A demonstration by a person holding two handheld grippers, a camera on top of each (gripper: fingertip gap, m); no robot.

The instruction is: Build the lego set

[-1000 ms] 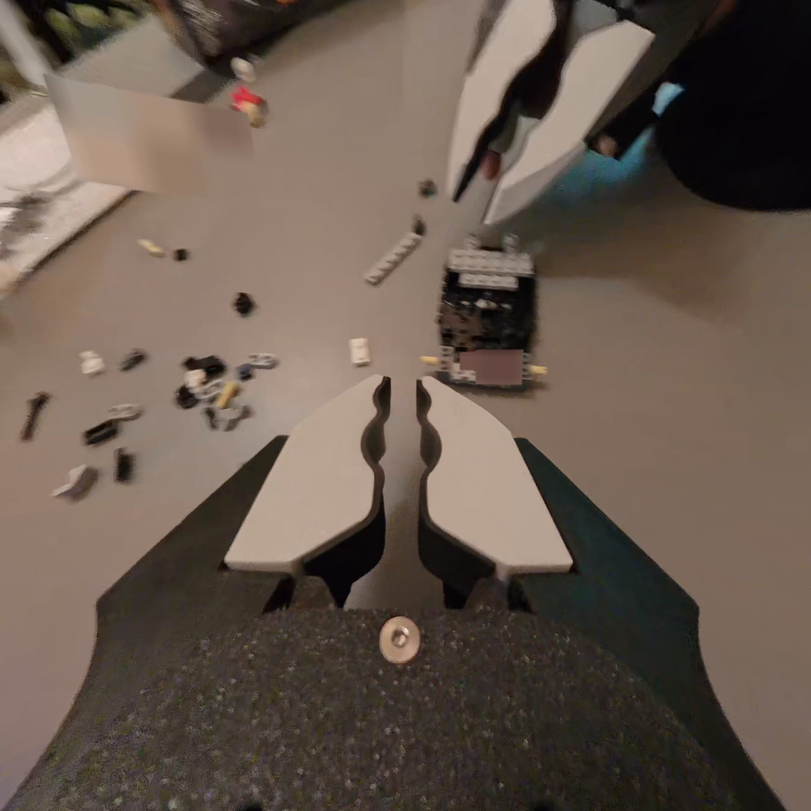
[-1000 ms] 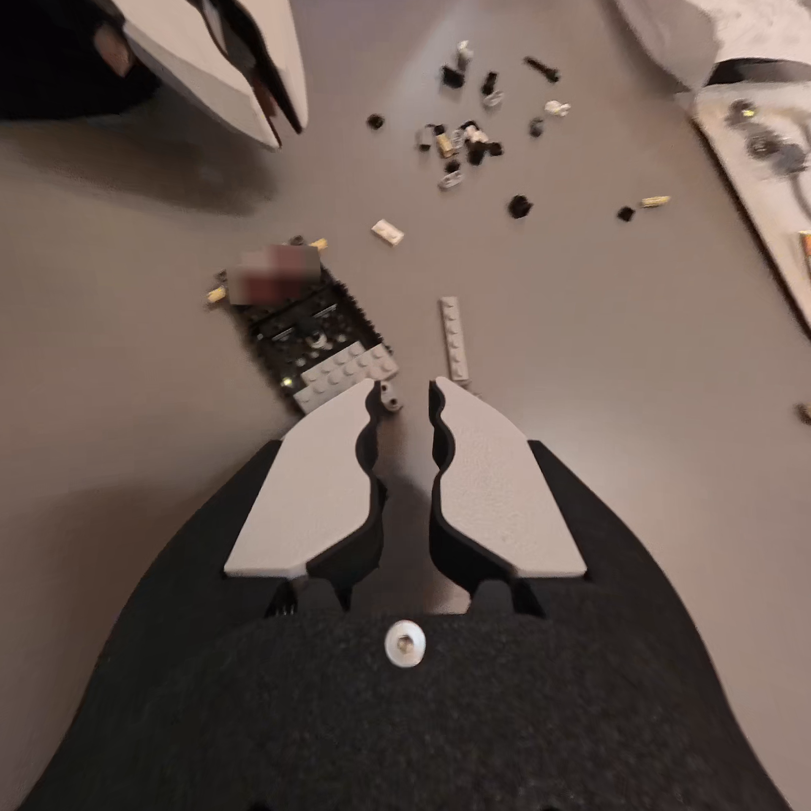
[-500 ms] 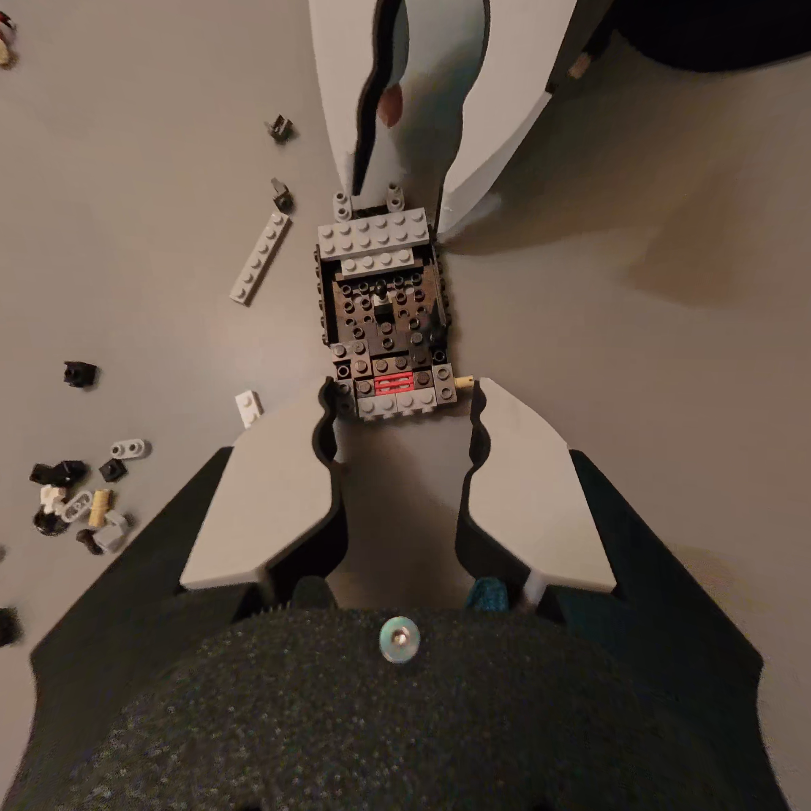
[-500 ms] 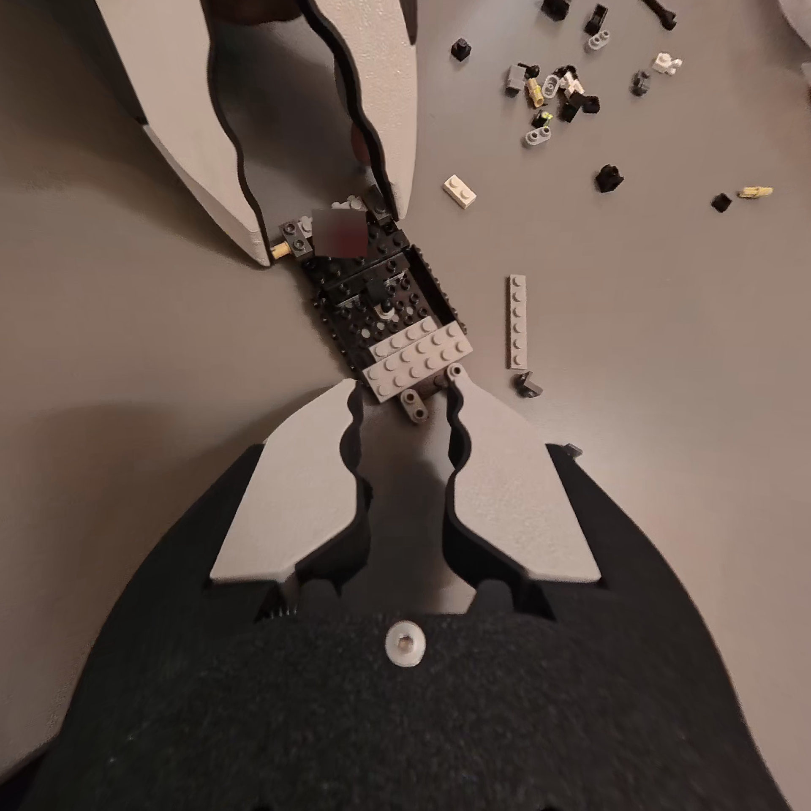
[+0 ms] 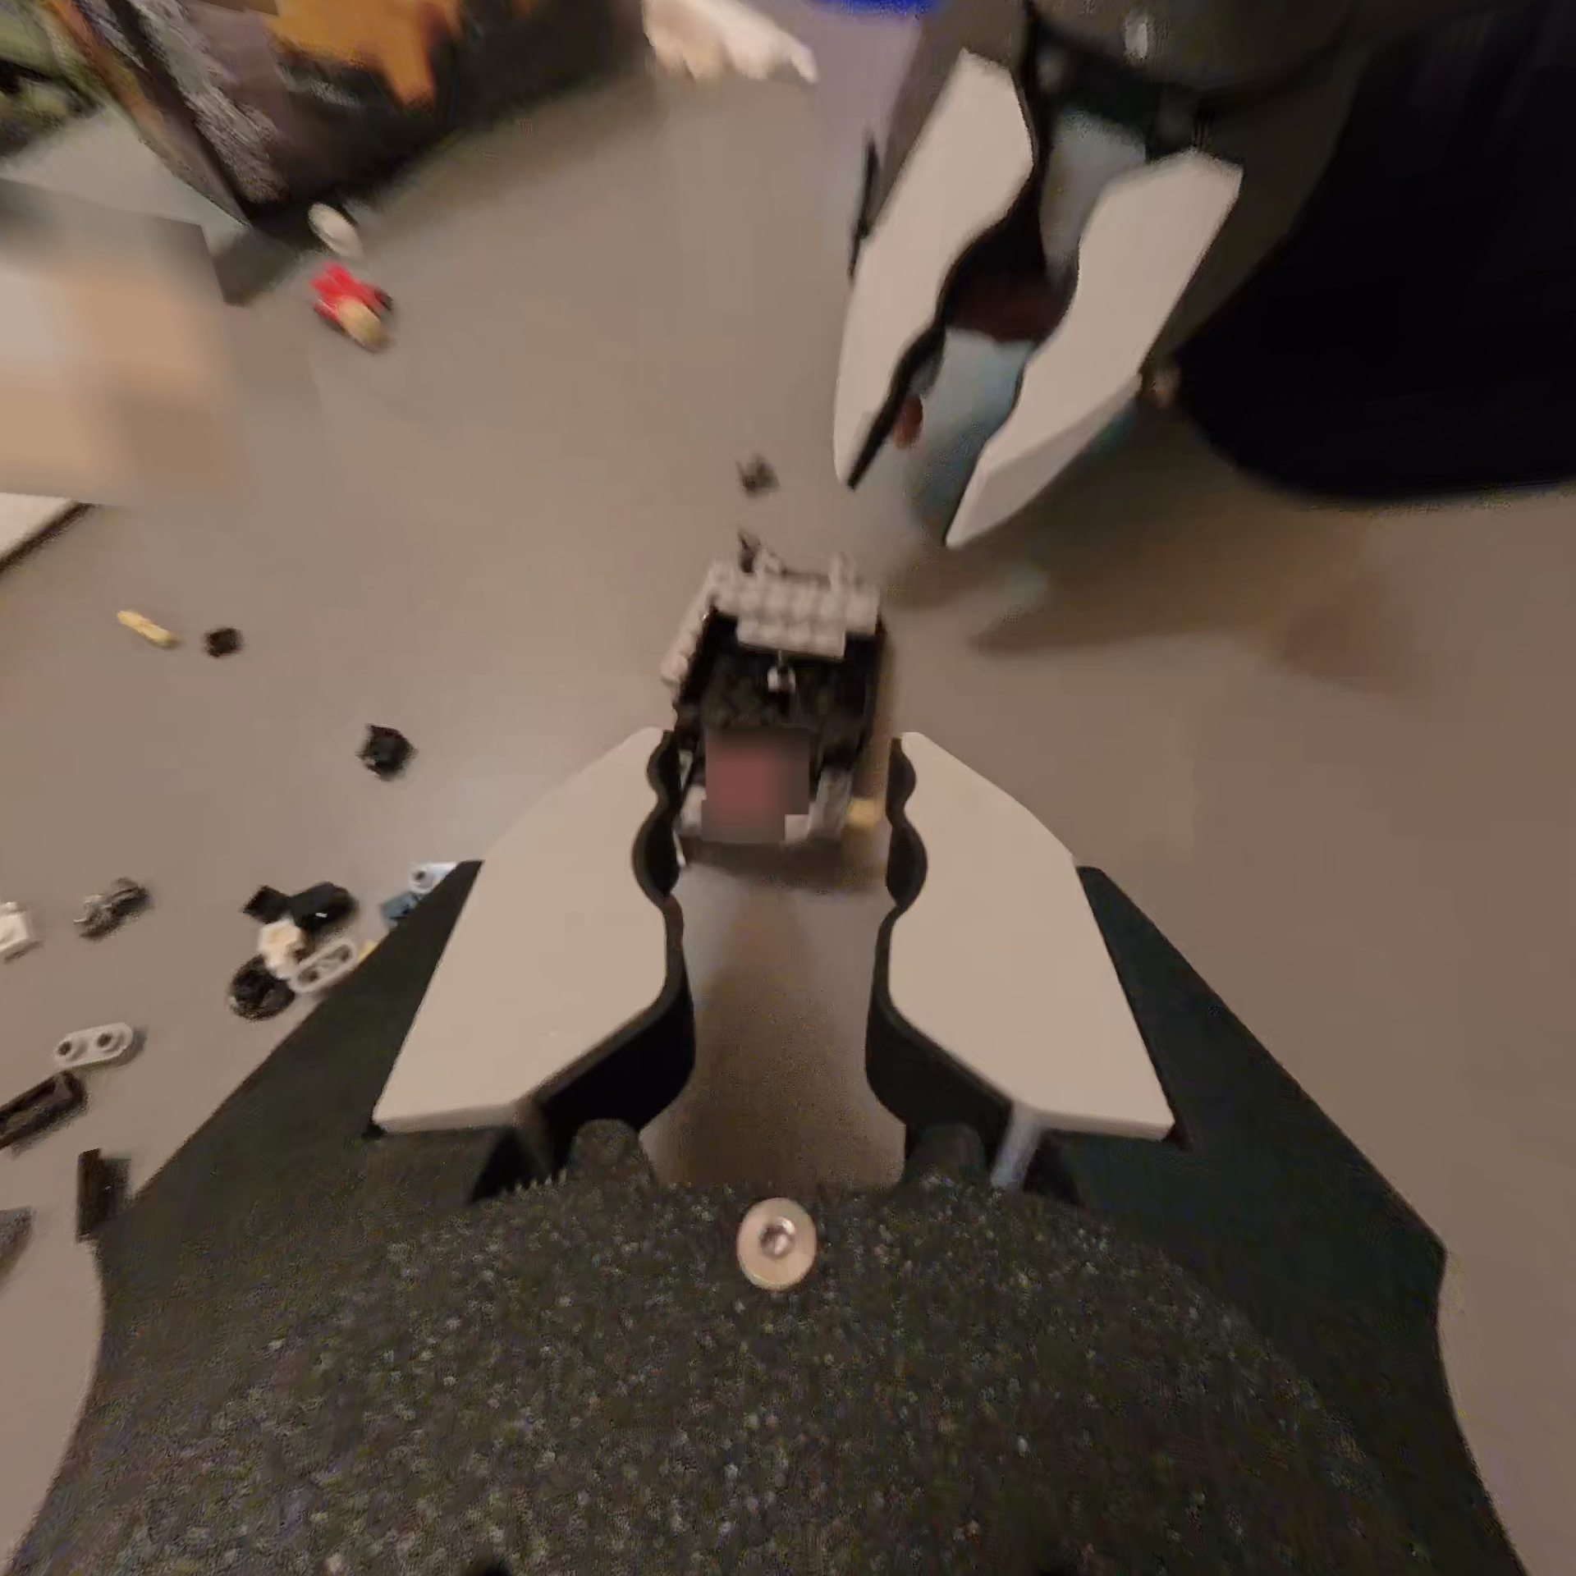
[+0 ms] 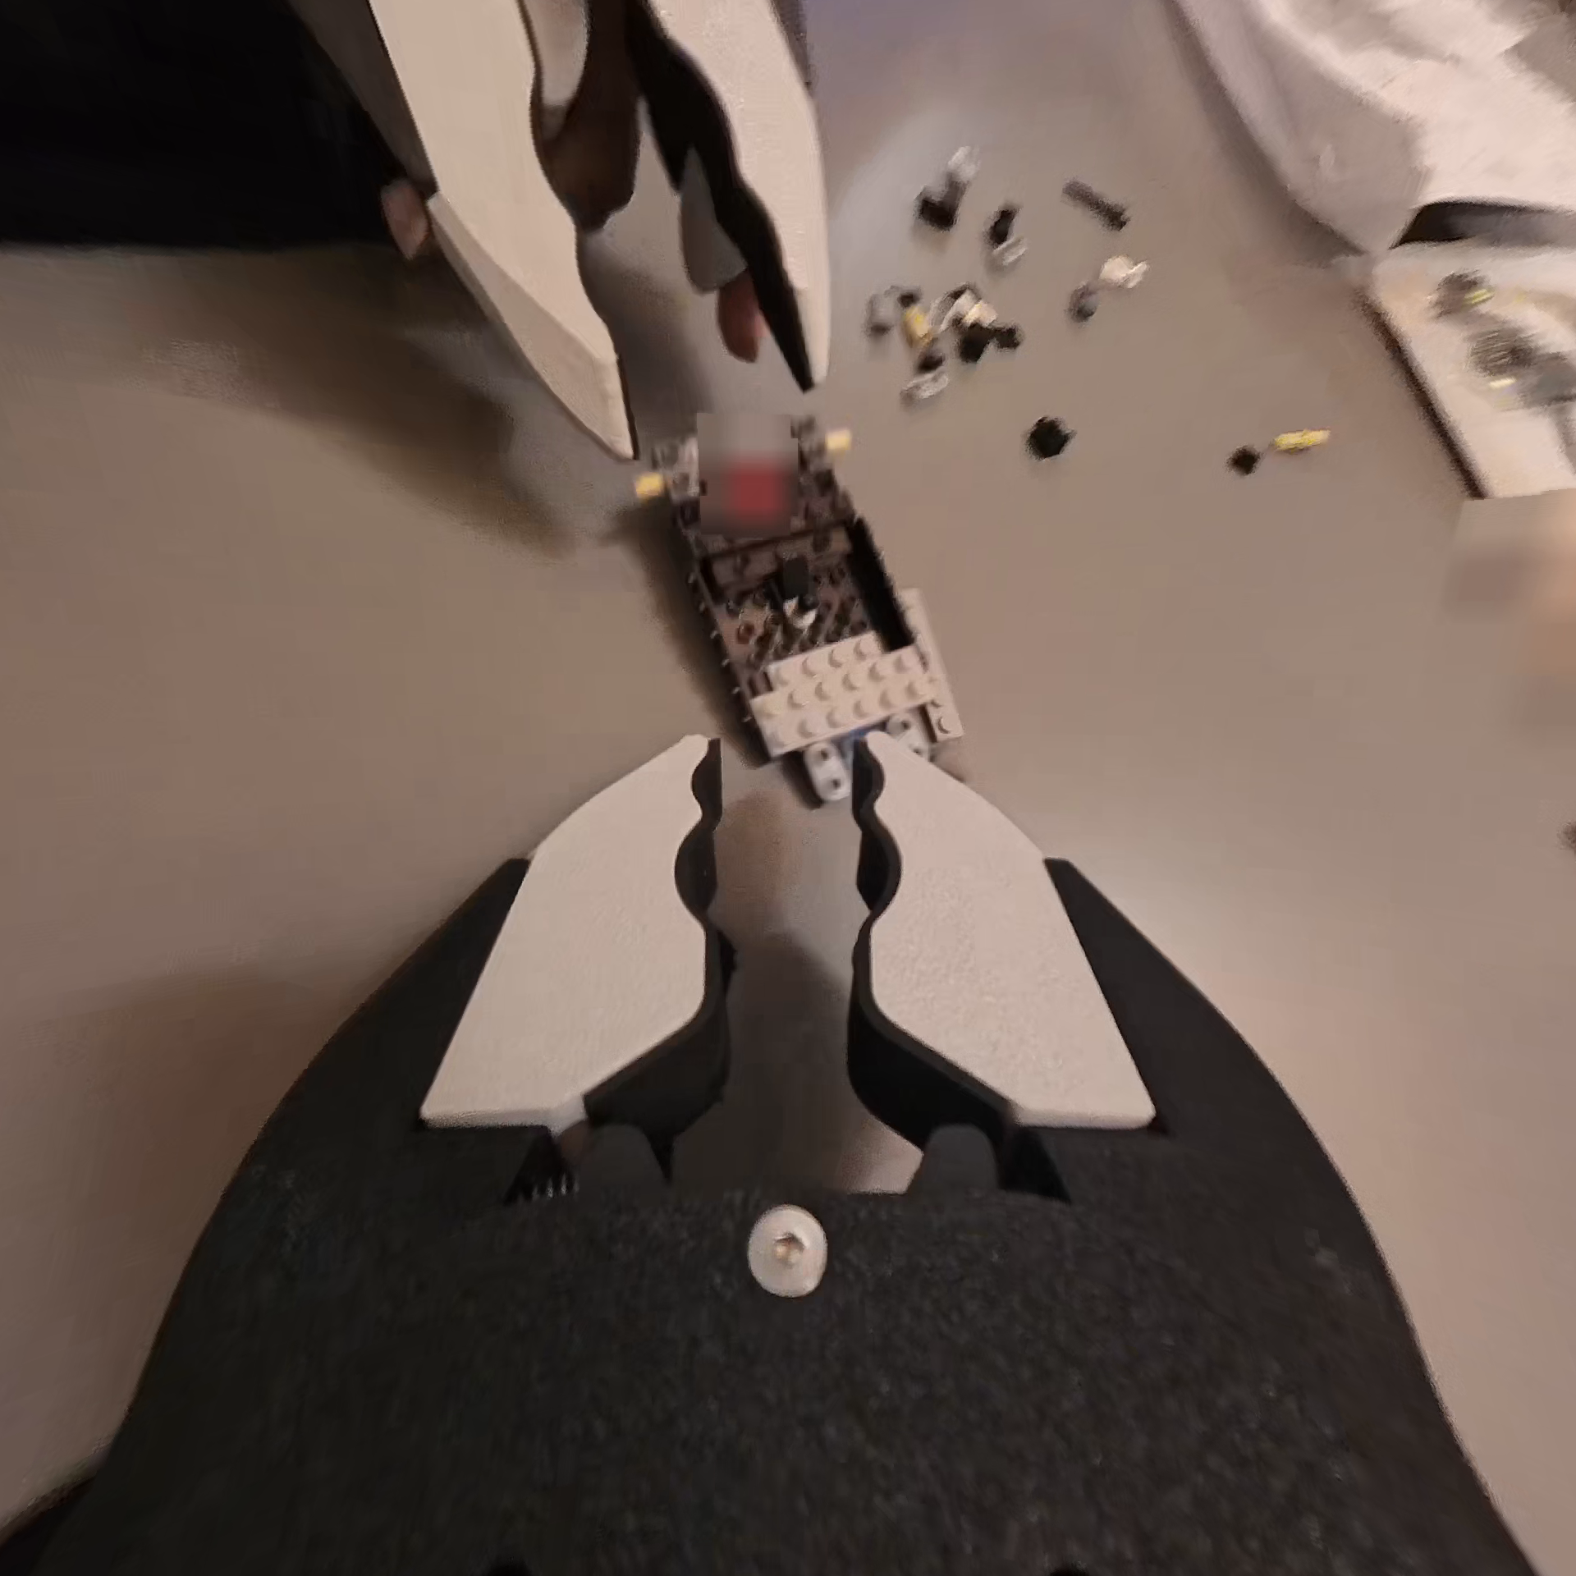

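Lego build (image 5: pixel 772 682) sits mid-table between both grippers, left gripper (image 5: pixel 772 789) and right gripper (image 6: pixel 789 759), jaws parted, nothing held; square up, then close evenly on its ends.

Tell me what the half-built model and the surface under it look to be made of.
The half-built model looks like hard moulded plastic, black and light grey, judging by its studded plates and crisp edges. The table is a plain grey-beige surface with a matte, smooth look and soft shadows; laminate or painted board, I cannot tell which.
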